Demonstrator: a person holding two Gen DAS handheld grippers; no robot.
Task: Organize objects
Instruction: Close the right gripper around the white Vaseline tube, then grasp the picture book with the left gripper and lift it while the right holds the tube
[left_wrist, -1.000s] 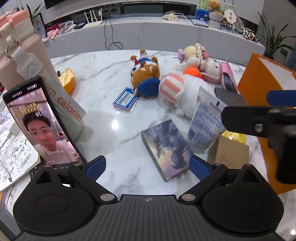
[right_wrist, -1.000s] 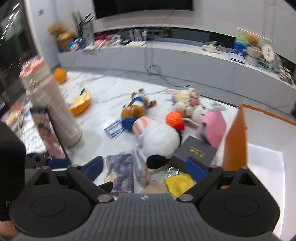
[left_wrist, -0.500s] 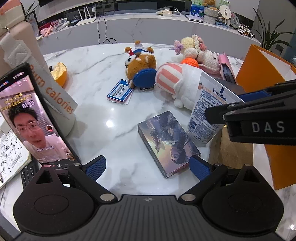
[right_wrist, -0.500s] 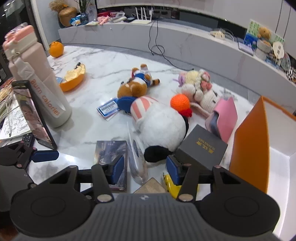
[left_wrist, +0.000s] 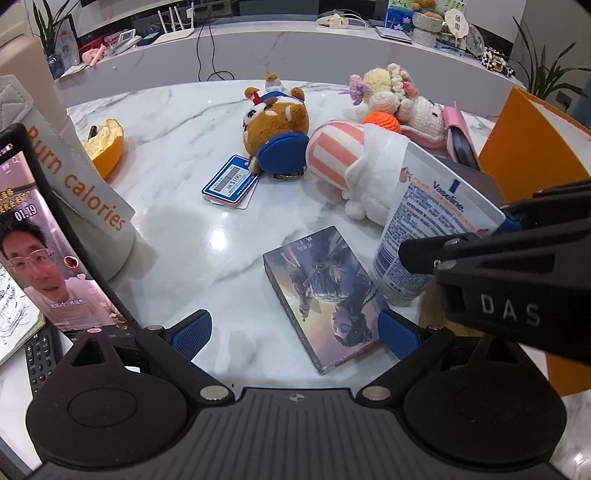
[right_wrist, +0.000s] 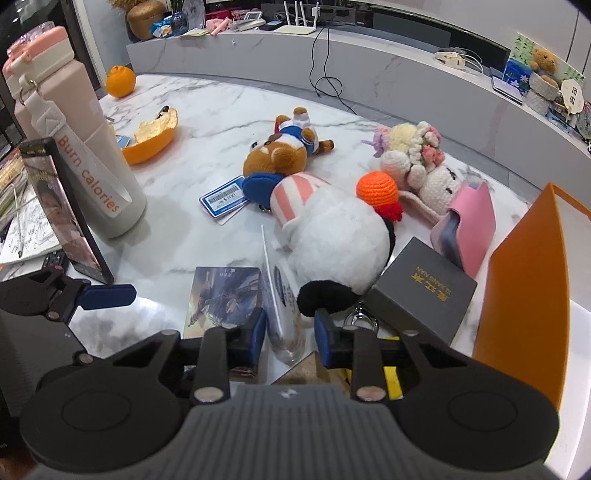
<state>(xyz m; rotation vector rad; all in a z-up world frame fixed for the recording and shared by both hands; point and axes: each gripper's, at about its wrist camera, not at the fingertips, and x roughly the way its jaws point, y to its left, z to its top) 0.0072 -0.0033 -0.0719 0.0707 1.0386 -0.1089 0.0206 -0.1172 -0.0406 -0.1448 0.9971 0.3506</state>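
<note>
A white Vaseline tube (left_wrist: 424, 229) stands upright on the marble table (left_wrist: 177, 155), beside a flat picture box (left_wrist: 325, 291). My right gripper (right_wrist: 290, 332) has the tube (right_wrist: 284, 314) between its blue pads. Its jaws are closing and the pads meet the tube's sides. In the left wrist view that gripper (left_wrist: 480, 240) reaches in from the right at the tube's upper part. My left gripper (left_wrist: 295, 330) hangs open above the near end of the picture box, holding nothing.
A white plush (right_wrist: 332, 236), a brown bear (right_wrist: 280, 155), crochet dolls (right_wrist: 417, 162), a dark gift box (right_wrist: 421, 291) and a pink case (right_wrist: 469, 221) crowd the middle. An orange bin (right_wrist: 524, 288) stands right. A tall bottle (right_wrist: 85, 155), propped phone (left_wrist: 40, 236) and orange peel (right_wrist: 151, 136) stand left.
My right gripper came down around the Vaseline tube and its jaws went from wide apart to narrow. The left gripper stayed open and sank slightly.
</note>
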